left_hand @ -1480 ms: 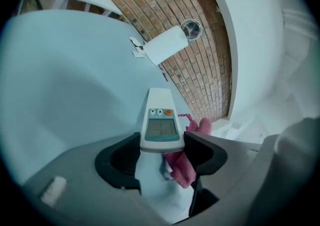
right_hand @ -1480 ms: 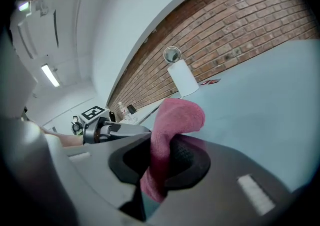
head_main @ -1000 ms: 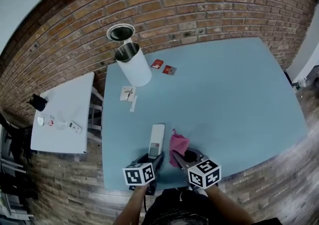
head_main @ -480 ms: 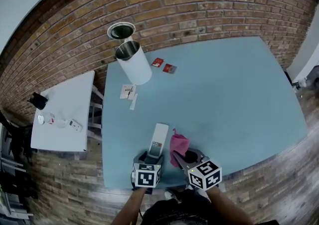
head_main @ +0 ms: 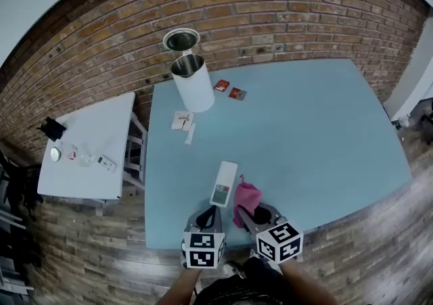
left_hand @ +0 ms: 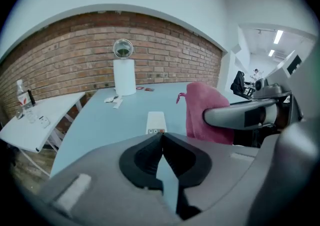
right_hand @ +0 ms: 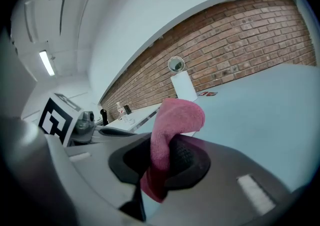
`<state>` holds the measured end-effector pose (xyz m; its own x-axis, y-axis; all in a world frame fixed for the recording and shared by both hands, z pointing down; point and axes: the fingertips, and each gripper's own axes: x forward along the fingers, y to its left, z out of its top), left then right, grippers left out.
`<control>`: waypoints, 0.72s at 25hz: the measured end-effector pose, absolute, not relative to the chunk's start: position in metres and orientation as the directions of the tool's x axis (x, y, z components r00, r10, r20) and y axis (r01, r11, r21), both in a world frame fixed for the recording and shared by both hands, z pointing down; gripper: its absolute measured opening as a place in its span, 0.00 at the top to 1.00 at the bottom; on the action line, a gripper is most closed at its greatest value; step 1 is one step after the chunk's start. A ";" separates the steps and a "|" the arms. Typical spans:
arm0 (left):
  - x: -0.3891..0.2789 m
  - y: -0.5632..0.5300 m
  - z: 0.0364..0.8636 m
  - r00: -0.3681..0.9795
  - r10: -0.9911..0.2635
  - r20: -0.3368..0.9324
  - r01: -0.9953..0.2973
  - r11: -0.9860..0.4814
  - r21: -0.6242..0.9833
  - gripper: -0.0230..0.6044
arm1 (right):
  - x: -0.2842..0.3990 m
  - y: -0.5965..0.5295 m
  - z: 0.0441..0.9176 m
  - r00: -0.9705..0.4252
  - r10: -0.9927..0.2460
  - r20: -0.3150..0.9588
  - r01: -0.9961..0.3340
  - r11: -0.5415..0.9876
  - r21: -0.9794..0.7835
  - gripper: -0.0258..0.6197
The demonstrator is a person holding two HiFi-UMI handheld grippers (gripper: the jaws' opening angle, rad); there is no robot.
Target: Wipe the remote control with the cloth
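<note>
1. Pinching the pink cloth [right_hand: 176, 117], the right gripper [right_hand: 161, 146] has its jaws closed on a fold of it; the cloth rises out of the jaws and flops over at the top, and a short tail hangs below them.
2. The left gripper [left_hand: 161, 139] has just been closing. Its jaws now meet at the tips with nothing between them.
3. The white remote control [left_hand: 156, 121] lies flat on the blue table [head_main: 304, 128] just past the left gripper's tips. Its end with the buttons is nearest the gripper and its length points away towards the brick wall [head_main: 270, 6].
4. In the head view the cloth sits just to the right of the remote's near end. Whether the two touch cannot be told.
5. Both grippers are side by side at the near edge of the table, each with its marker cube towards the person: the left cube [head_main: 203, 249] and the right cube [head_main: 279, 243].
6. Near the far left corner of the table stands a white bin [head_main: 193, 87] with its round lid raised. Two small red packets [head_main: 229, 89] lie to its right and some paper scraps [head_main: 183, 121] in front of it.
7. A small white side table [head_main: 88, 155] with a few small items stands left of the blue one.
</note>
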<state>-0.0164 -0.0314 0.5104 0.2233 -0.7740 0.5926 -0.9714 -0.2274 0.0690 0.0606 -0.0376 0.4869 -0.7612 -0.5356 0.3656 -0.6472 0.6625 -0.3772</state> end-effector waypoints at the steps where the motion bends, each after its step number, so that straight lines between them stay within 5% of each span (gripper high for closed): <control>1: -0.017 -0.028 0.504 0.220 -0.789 0.574 -0.973 -0.223 0.067 0.96 | 0.058 -0.034 0.482 -0.759 -0.541 0.362 -0.650 0.665 -0.368 0.86; 18: -0.018 0.045 0.453 0.342 -0.842 0.416 -0.939 -0.294 0.178 0.96 | 0.032 0.039 0.446 -0.676 -0.639 0.367 -0.732 0.638 -0.237 0.86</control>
<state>-0.0176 0.0450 0.4531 0.3423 -0.8423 0.4164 -0.9392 -0.2935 0.1784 0.0317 0.0389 0.4465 -0.6760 -0.6389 0.3671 -0.7322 0.6384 -0.2372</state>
